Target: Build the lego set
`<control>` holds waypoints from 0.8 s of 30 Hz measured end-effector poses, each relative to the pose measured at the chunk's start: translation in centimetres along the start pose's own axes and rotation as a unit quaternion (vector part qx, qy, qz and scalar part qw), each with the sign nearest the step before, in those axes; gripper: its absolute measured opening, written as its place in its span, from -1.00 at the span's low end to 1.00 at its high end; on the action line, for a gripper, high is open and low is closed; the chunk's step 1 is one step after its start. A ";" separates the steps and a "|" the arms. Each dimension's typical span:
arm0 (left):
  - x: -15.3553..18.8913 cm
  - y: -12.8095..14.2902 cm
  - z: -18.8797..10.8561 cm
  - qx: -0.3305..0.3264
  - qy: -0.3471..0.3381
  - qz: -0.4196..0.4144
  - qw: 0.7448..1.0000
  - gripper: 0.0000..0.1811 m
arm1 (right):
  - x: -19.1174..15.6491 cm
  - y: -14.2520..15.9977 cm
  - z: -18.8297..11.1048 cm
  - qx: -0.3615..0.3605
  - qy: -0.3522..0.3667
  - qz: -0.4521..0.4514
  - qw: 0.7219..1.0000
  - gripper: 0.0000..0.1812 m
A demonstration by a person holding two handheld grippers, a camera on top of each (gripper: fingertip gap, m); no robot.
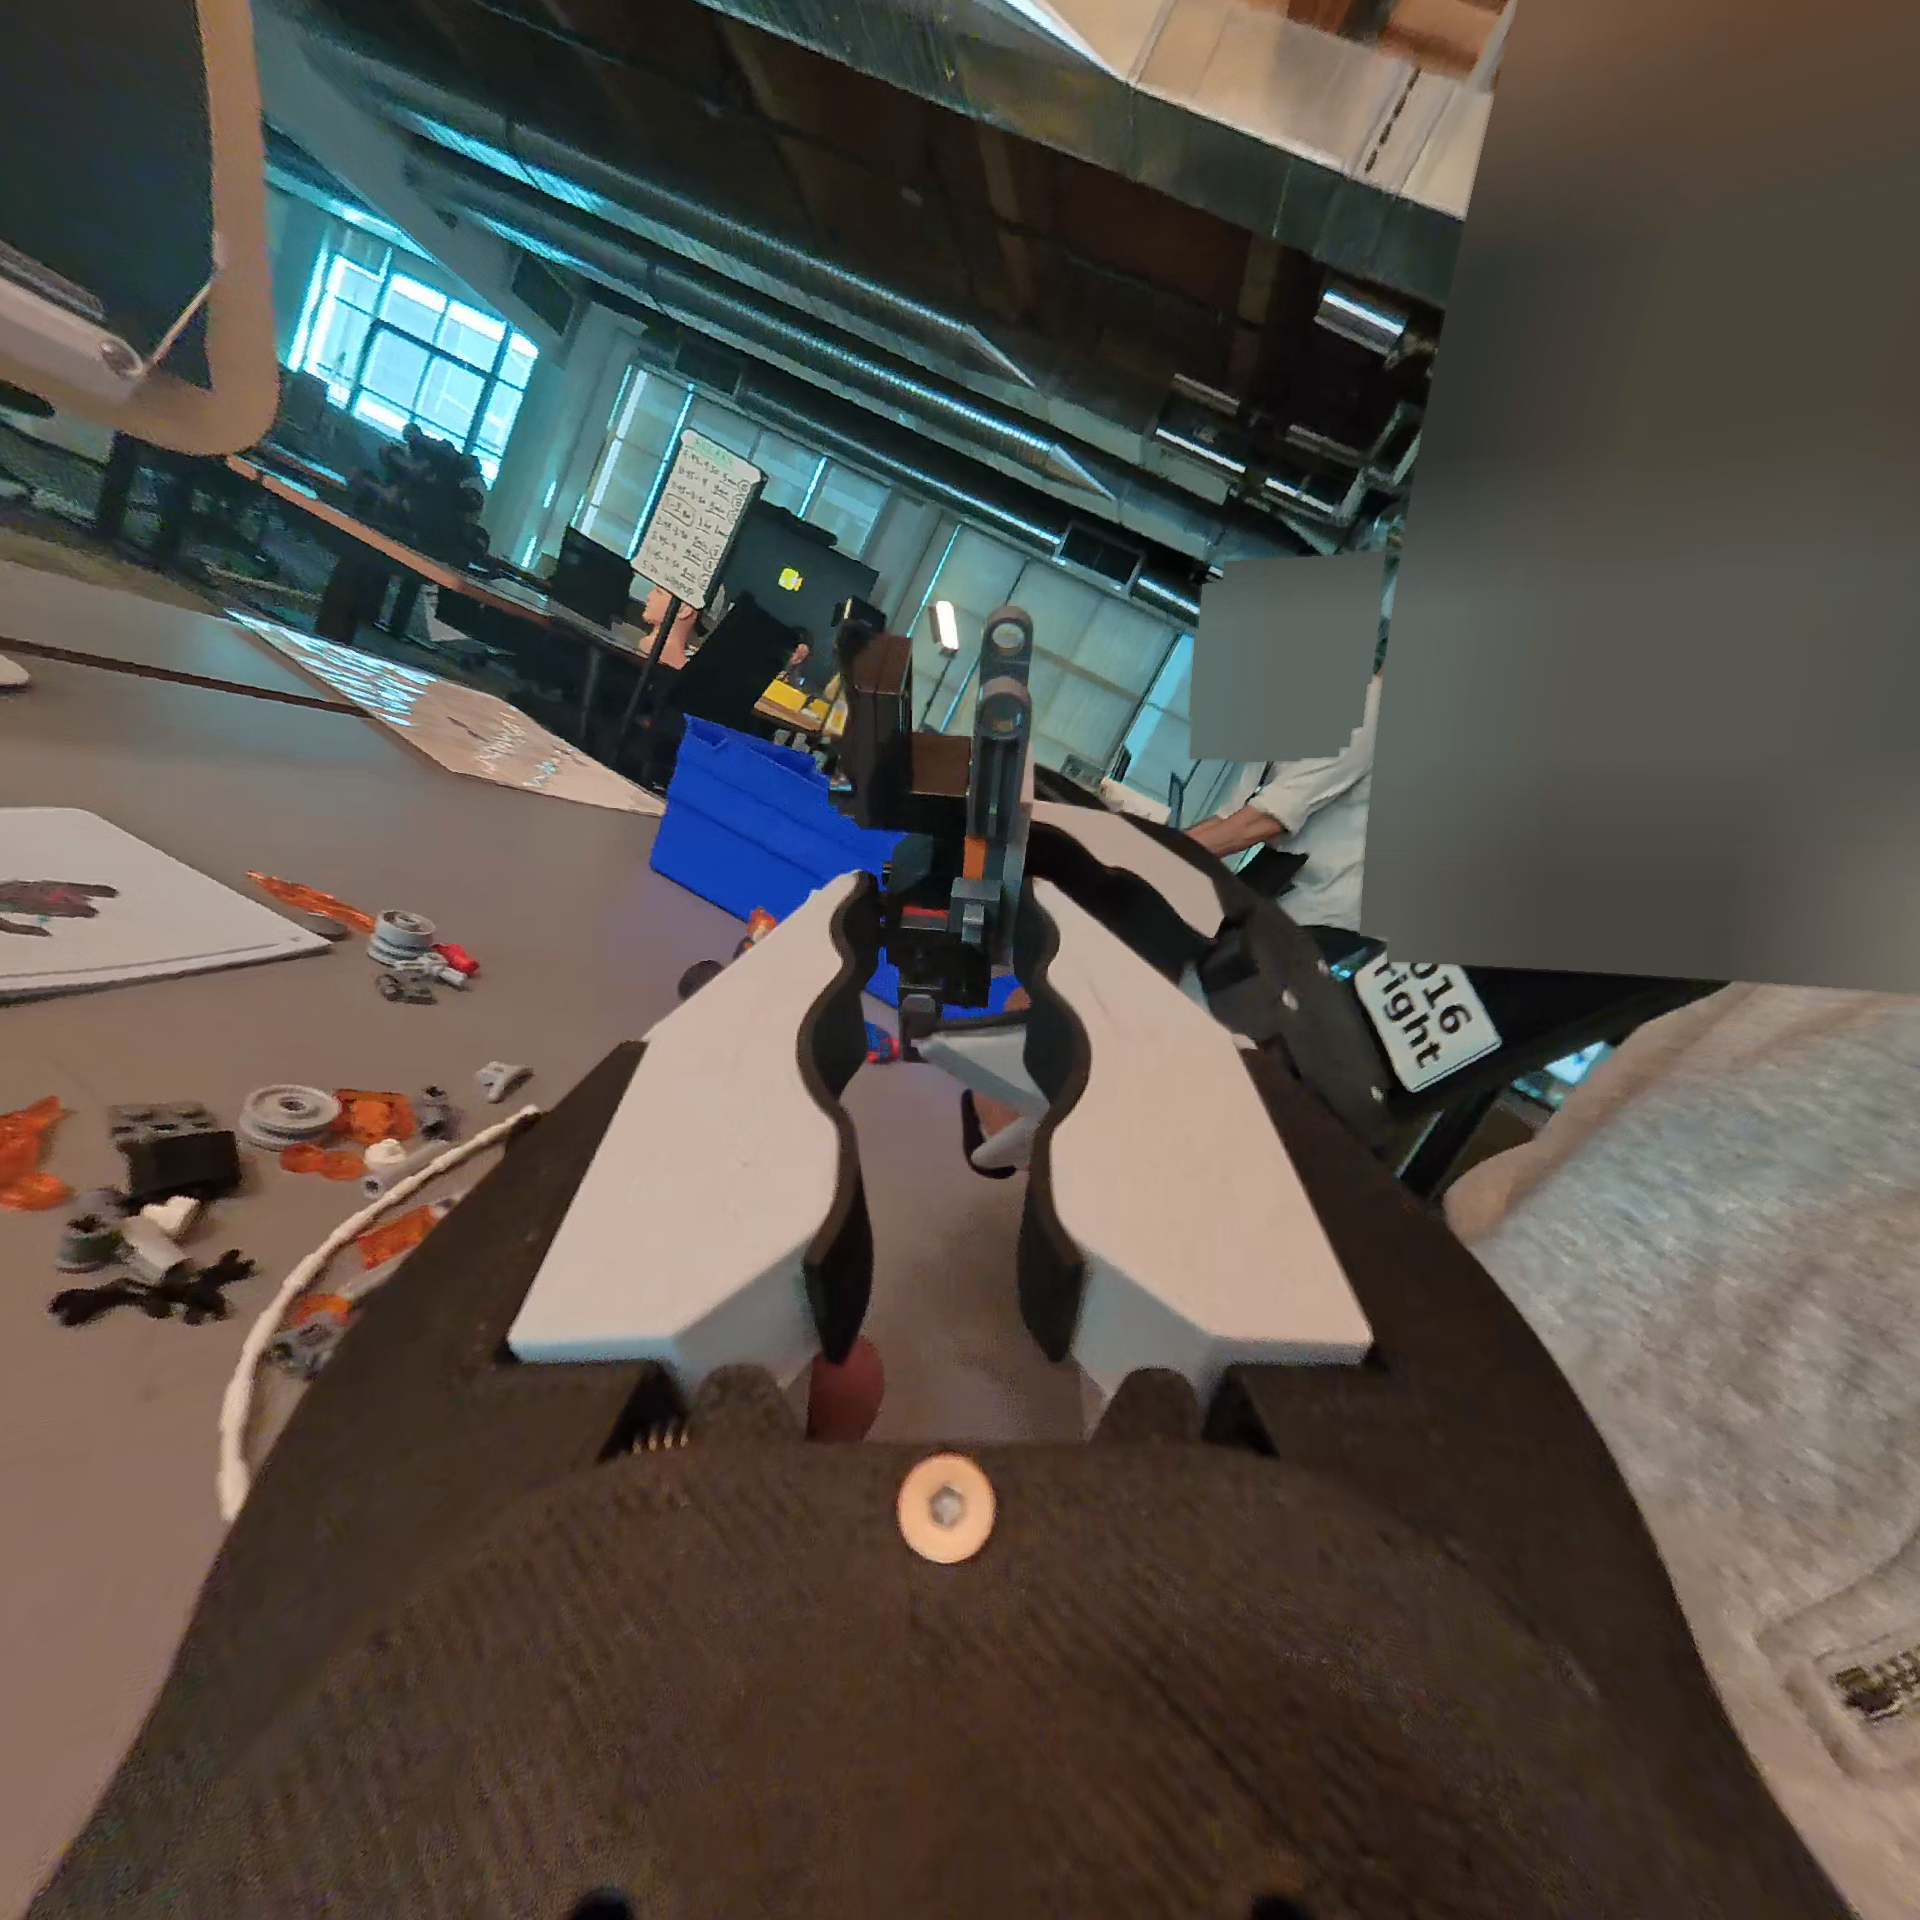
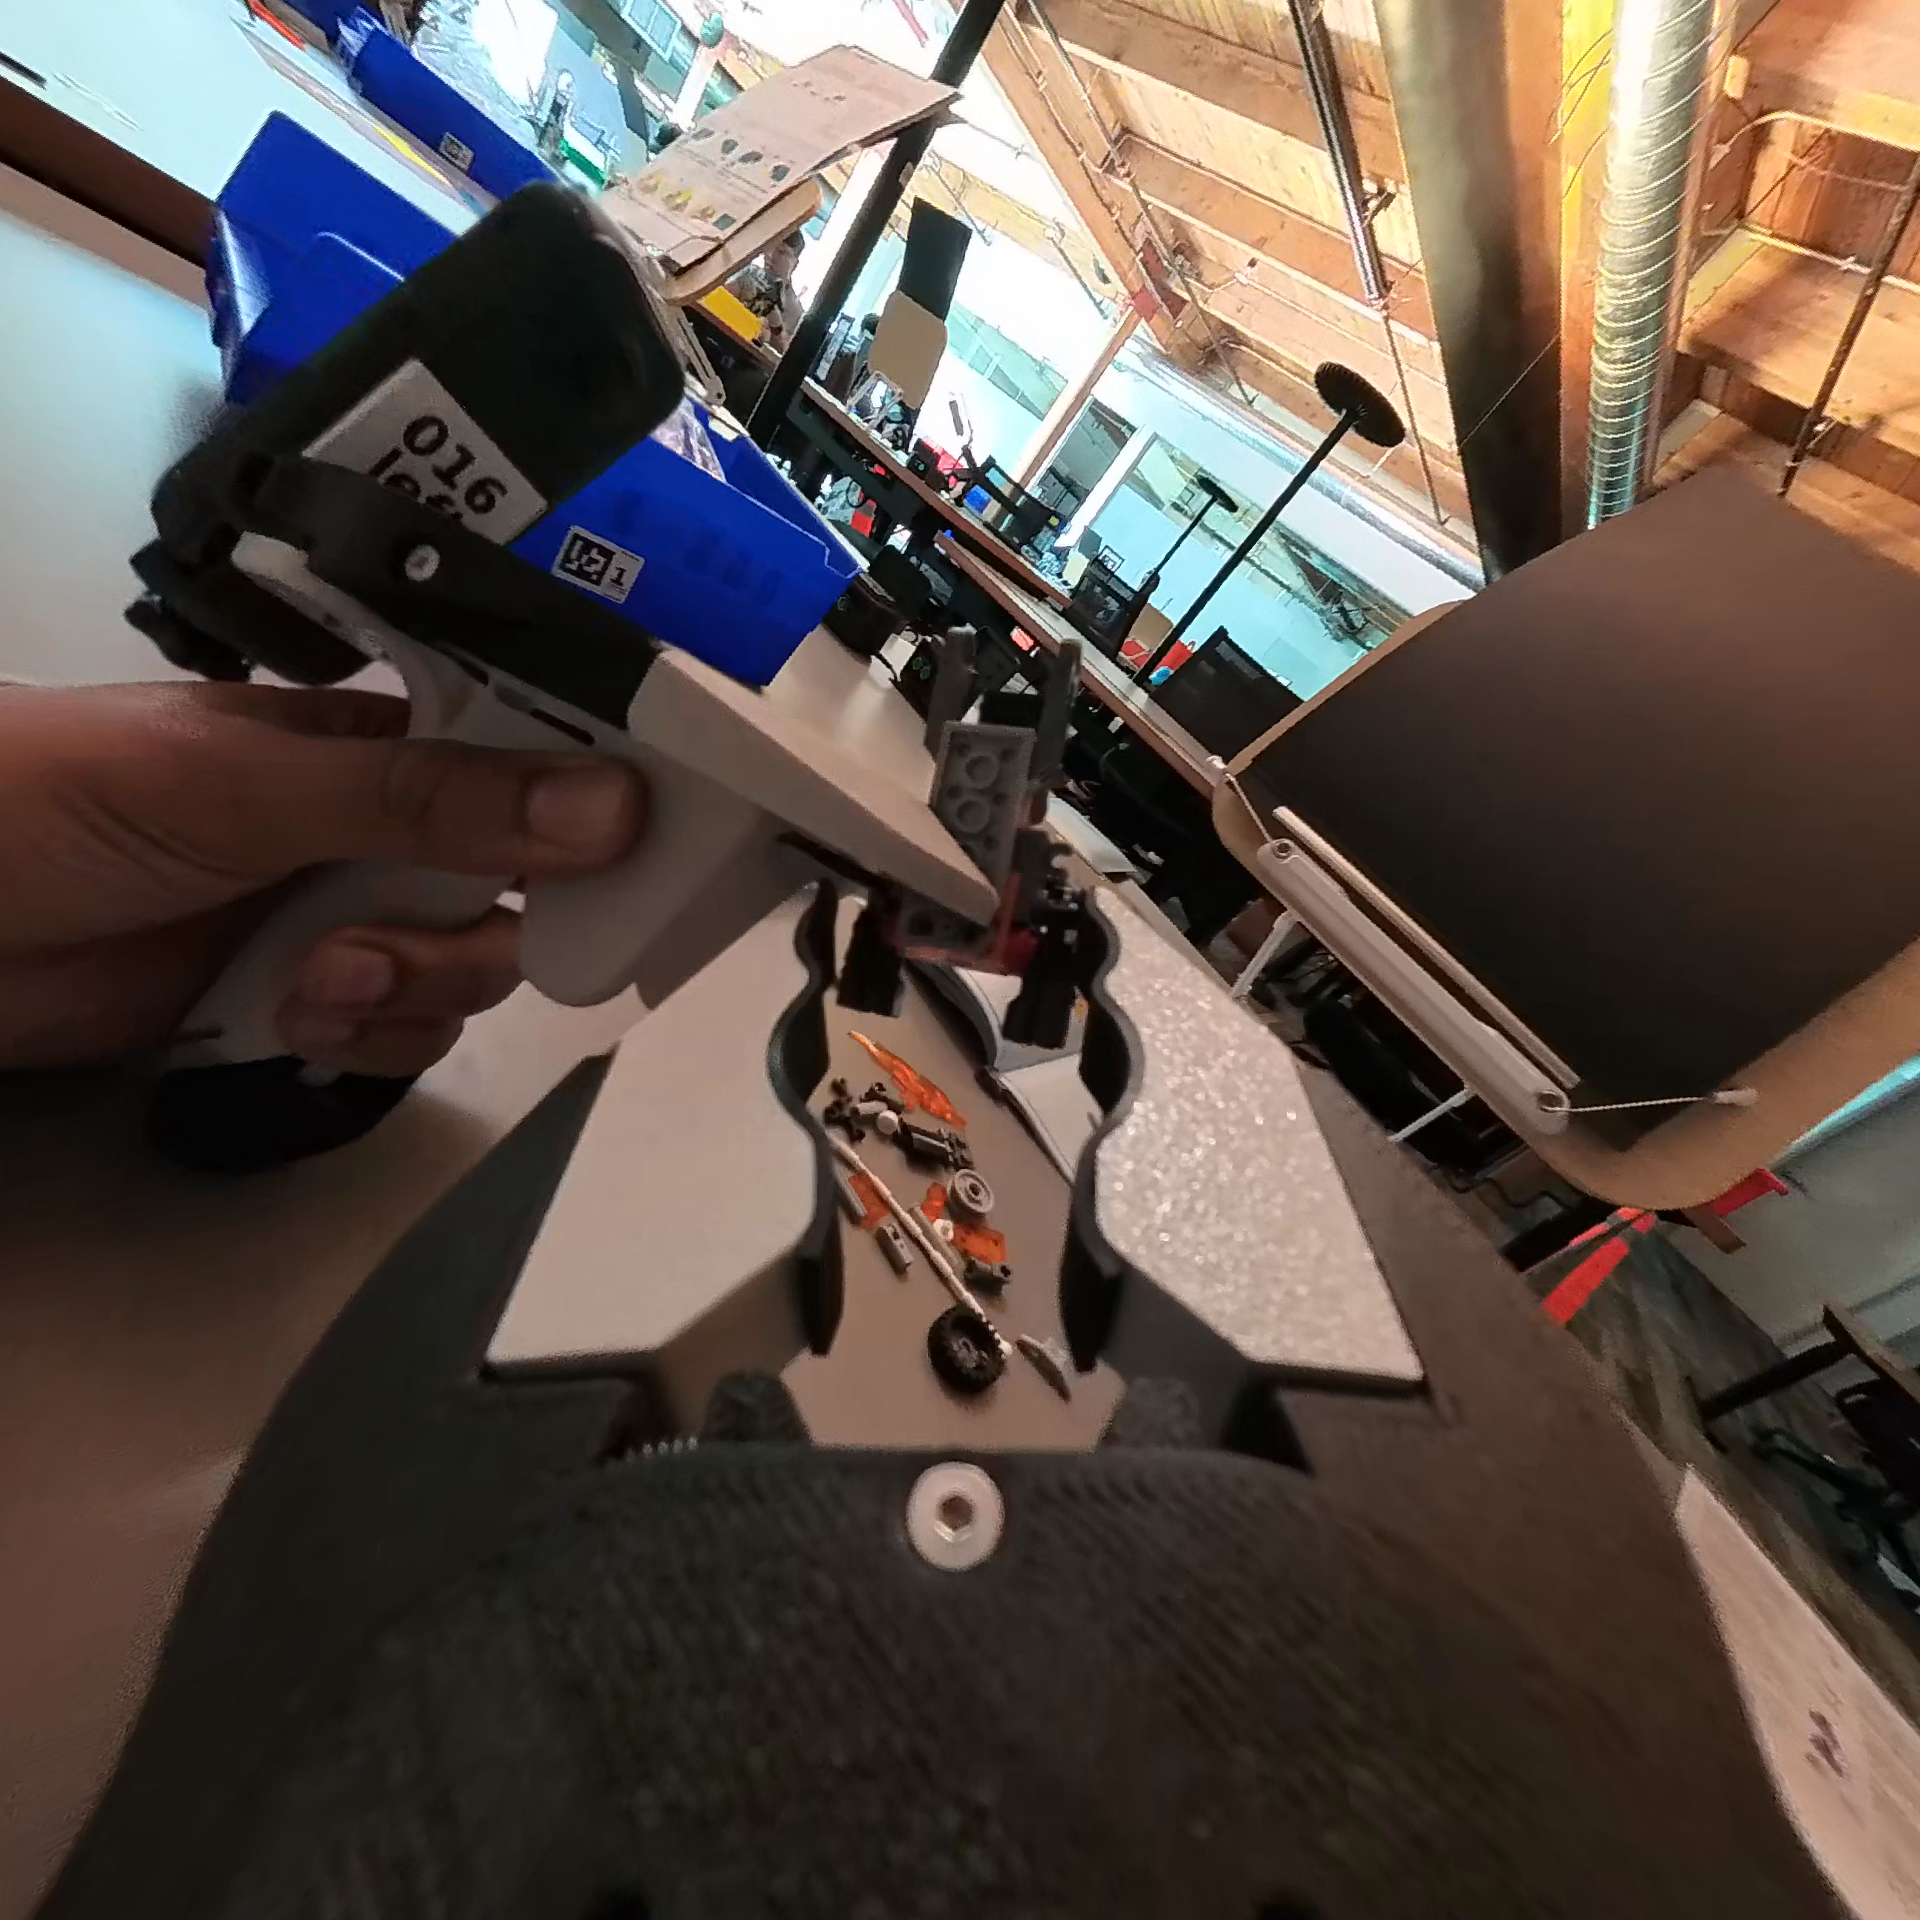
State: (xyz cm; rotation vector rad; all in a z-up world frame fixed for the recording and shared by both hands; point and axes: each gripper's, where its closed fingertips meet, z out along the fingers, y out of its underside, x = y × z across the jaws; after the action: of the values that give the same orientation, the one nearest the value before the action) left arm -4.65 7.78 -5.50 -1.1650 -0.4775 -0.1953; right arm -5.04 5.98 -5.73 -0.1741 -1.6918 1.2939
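Black and grey, your 2 grippers meet tip to tip above the table, both clamped on the same small lego model, held in the air. In the left wrist view, your left gripper has its fingers narrowed on the model's dark lower blocks, and 2 grey beams with round holes stand up from the model past the tips. Your right gripper grips the model's black and red base from the opposite side; in its view a grey studded plate on the model faces the camera. Your hand wraps the left gripper's handle there.

Below and to the left of the left gripper, loose pieces lie scattered on the table: orange clear parts, grey wheels, black blocks. Farther left lies an instruction sheet. Beyond the model sits a blue bin. A workshop with windows fills the background.
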 end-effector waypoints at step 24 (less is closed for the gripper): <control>0.6 -0.5 0.1 0.061 0.026 -0.112 0.991 -0.75 | -0.3 -0.6 0.8 -0.017 0.028 -0.018 0.999 -0.57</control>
State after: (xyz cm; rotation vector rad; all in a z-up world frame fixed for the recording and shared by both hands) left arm -4.35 7.74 -4.75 -0.9834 -0.5658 -0.3845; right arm -5.18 5.01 -5.41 -0.1962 -1.6625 1.2239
